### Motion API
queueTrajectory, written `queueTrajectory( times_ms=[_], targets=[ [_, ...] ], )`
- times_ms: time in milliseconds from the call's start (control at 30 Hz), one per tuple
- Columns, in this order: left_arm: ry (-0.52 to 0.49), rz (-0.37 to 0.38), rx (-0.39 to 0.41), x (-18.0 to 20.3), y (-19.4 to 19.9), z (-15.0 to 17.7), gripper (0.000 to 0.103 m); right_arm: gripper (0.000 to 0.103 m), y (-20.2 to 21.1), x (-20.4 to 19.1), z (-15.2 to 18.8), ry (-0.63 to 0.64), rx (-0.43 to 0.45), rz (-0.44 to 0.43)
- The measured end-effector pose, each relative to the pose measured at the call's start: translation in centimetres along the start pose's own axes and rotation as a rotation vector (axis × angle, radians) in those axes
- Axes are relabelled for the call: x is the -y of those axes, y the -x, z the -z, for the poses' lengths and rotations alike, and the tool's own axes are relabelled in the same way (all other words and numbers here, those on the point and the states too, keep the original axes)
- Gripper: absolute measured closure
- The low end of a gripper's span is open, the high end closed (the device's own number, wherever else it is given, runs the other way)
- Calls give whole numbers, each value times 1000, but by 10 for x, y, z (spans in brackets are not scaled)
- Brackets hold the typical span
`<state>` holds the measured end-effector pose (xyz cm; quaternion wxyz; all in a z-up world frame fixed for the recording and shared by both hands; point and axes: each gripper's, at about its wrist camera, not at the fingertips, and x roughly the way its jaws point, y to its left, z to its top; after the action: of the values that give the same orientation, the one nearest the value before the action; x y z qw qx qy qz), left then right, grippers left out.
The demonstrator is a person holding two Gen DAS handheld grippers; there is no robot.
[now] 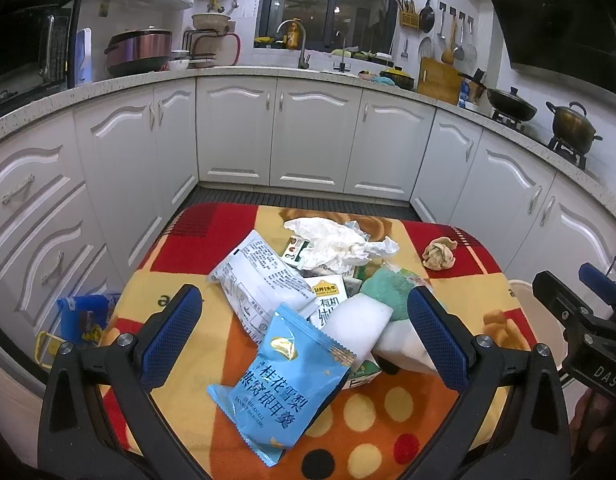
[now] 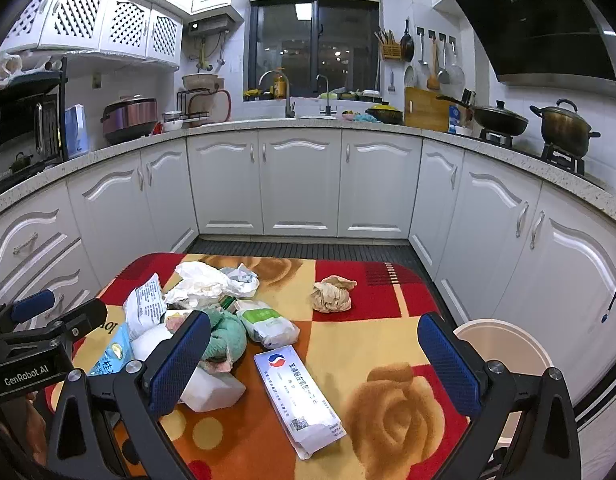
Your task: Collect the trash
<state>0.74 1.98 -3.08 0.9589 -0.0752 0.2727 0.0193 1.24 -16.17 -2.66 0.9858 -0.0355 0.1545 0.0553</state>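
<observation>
The surface (image 2: 388,344) carries the trash pile (image 1: 308,280); the bin (image 2: 504,344) stands just beside its right edge. Both the left hand-held gripper (image 1: 304,332) and the right hand-held gripper (image 2: 314,358) are wide open and empty. Best to close on the flat packet (image 2: 298,396) across its short side.

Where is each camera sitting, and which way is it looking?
Left wrist: rides on the left hand-held gripper, looking forward over the blue snack packet and trash pile; its open blue fingers show, plus the other gripper at the right edge.
Right wrist: rides on the right hand-held gripper, looking over the long white packet; its open fingers show.
Both share the crumpled brown paper ball, the patterned tablecloth and the kitchen cabinets.
</observation>
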Motion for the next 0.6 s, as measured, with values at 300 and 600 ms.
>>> queueTrajectory(
  times_ms=[300, 600],
  targets=[
    [9, -3, -20, -1, -5, 0, 1, 0, -4, -1, 1, 2, -17, 0],
    [-18, 63, -58, -18, -6, -4, 1, 0, -12, -2, 4, 13, -51, -22]
  ],
)
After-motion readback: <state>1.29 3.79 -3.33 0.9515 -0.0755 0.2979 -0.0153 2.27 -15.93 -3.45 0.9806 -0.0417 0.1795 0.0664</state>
